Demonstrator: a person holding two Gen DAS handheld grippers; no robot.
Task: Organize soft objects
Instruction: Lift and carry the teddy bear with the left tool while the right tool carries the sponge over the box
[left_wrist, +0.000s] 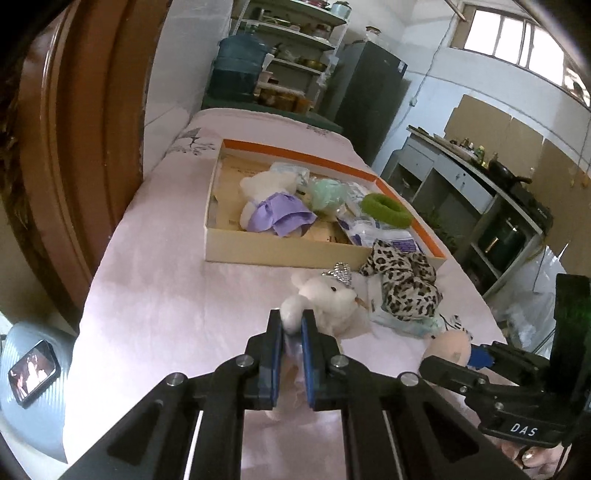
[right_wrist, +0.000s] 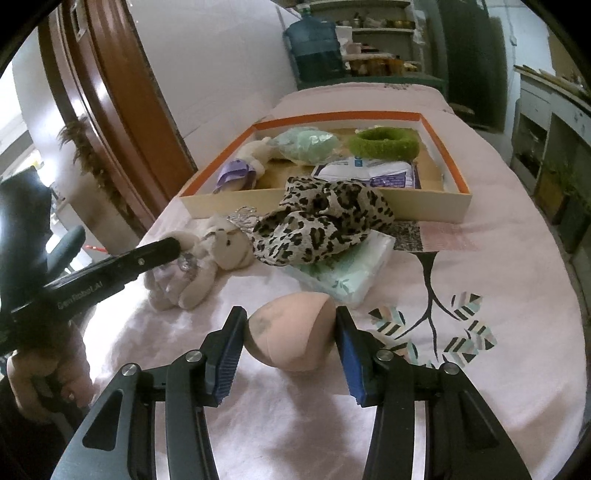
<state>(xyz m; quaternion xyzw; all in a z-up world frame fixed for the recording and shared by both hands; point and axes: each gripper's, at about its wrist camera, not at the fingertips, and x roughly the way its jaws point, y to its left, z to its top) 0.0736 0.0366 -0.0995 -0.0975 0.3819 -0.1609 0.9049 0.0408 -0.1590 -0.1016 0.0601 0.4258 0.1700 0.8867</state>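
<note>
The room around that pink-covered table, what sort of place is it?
Most likely a lived-in home, a kitchen and eating area. Behind the table stand a dark fridge and open shelves of pots and jars beside a big water jug; a counter with a black pan runs along the right wall.

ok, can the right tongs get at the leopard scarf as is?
Probably not yet: the right tongs are closed on the pink sponge. The path to the leopard scarf ahead looks clear once it lets go.
</note>
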